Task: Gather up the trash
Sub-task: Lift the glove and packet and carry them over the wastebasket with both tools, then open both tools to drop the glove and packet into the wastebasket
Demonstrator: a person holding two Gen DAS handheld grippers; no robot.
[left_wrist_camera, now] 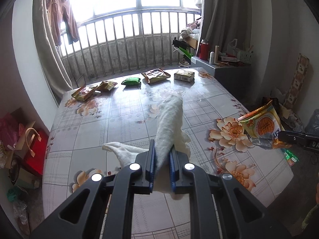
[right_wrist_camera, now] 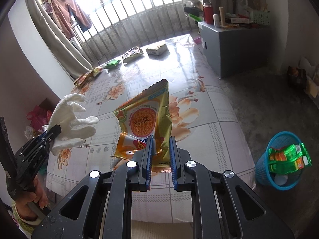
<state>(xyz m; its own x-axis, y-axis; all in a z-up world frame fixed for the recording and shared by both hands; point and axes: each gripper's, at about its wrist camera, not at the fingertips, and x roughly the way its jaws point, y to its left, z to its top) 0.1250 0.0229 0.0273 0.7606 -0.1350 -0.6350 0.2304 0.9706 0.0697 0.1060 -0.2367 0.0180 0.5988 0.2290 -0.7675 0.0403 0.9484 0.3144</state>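
Pinching an empty noodle snack wrapper (right_wrist_camera: pixel 145 119) by its crumpled bottom edge, the right gripper (right_wrist_camera: pixel 161 155) holds it above the bench (right_wrist_camera: pixel 209 139); it looks light, crinkly and slippery. The left gripper (left_wrist_camera: pixel 161 161) has its jaws clamped on a soft white cloth (left_wrist_camera: pixel 169 123). A blue waste basket (right_wrist_camera: pixel 279 163) stands on the floor.

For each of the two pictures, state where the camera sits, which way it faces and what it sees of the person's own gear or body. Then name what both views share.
Left wrist view: on the left gripper, facing the window across the table; its fingers pinch a white cloth.
Right wrist view: on the right gripper, facing the same way; it grips a yellow snack bag; a hand and the blue bin show.
Shared: table, cloth, snack bag, green packet.
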